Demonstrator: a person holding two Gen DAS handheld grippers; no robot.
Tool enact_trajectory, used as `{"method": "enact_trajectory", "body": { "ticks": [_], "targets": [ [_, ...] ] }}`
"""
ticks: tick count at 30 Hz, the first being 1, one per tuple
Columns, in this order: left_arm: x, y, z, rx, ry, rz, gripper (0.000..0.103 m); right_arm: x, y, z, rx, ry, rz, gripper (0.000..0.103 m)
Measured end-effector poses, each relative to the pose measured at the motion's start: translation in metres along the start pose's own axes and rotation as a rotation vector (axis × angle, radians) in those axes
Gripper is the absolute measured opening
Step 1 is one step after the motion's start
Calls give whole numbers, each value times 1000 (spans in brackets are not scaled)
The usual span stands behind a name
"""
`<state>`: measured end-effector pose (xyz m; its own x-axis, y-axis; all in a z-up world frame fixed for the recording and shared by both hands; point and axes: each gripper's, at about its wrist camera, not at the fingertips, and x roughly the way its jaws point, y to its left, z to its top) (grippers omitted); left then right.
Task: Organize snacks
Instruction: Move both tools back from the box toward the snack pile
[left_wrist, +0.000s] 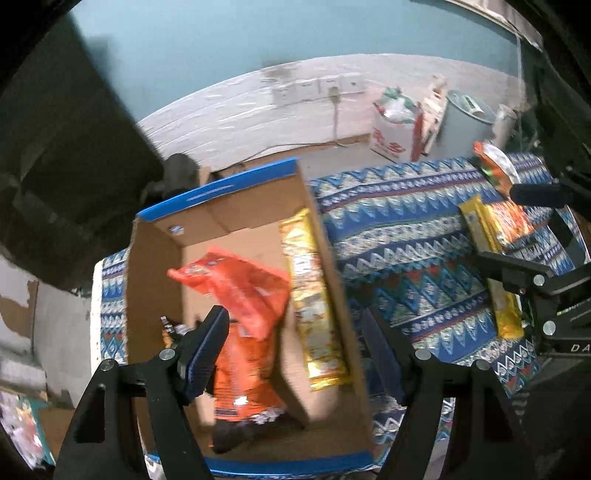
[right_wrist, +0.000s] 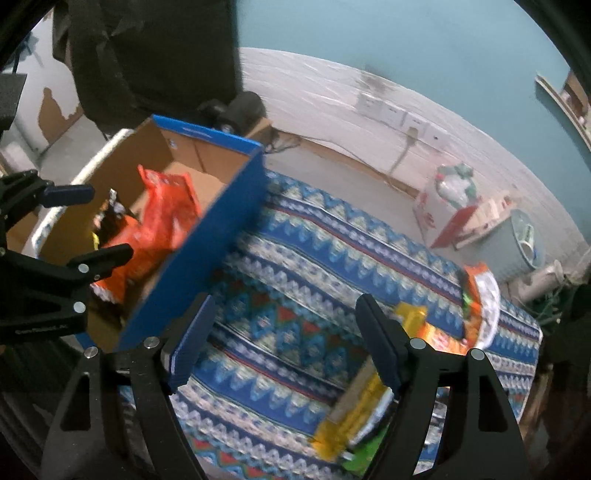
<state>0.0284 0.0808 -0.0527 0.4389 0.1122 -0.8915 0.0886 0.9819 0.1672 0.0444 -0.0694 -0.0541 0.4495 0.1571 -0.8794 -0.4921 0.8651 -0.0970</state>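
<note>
In the left wrist view, the left tongs (left_wrist: 291, 332) gape empty at lower centre over the cardboard box (left_wrist: 147, 295), whose right wall stands between the prongs; orange snack bags (left_wrist: 240, 291) and a gold packet (left_wrist: 314, 295) lie inside. Rightward, open patterned desk (right_wrist: 295, 258) spreads beneath the right tongs (right_wrist: 284, 332), wide apart and empty, with a yellow packet (right_wrist: 354, 417) at lower right.
</note>
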Motion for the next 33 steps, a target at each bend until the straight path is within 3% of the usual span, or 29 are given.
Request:
{"method": "enact_trajectory", "body": {
  "ticks": [14,23,33],
  "targets": [
    [3,-84,6,144,27,-64,76,-5,-62,-68,52,77,-36,78],
    [24,-128,-5,176,133,-162,76,11,-97,-128,67,200,-29,78],
    [42,-164,-26,241,204,-200,76,28,-102,-168,11,319,7,78]
  ]
}}
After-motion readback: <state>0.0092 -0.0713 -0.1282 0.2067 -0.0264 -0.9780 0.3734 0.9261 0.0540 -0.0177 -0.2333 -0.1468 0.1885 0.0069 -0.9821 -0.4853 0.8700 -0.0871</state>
